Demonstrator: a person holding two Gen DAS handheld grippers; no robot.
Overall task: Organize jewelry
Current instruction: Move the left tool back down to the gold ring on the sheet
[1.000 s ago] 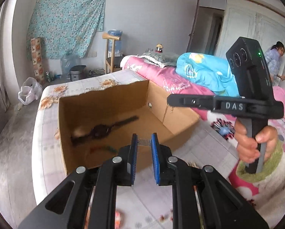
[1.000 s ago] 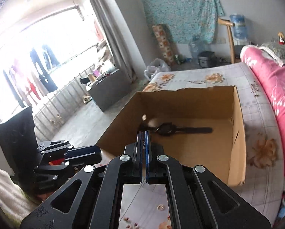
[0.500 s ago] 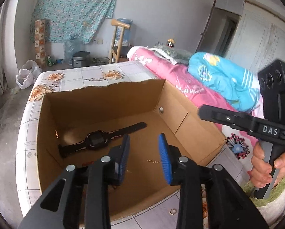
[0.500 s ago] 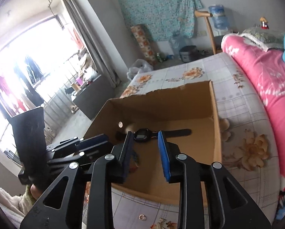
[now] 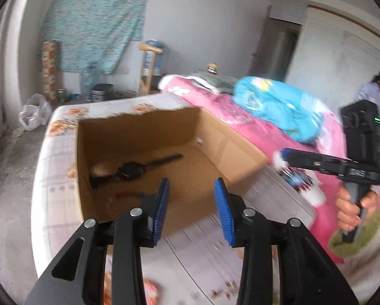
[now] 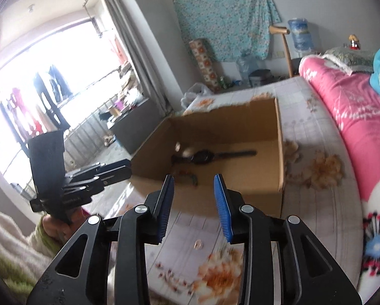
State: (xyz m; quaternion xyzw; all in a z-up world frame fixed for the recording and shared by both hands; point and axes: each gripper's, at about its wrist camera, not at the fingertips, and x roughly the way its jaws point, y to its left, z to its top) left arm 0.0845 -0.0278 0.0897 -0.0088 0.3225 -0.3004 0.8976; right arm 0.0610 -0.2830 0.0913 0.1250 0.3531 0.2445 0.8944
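Observation:
An open cardboard box sits on the floral bedsheet. A black wristwatch lies flat on its floor, with a small red and green piece nearer the front wall. My left gripper is open and empty, just before the box's near wall. My right gripper is open and empty, also short of the box. A small ring and tiny beads lie on the sheet.
A pink quilt with a blue bundle runs along the right side of the bed. The other hand-held gripper shows at the right of the left view and at the left of the right view. A person is at far right.
Both grippers went from shut or nearly shut to wide open. Both have drawn back from over the box towards the near sheet.

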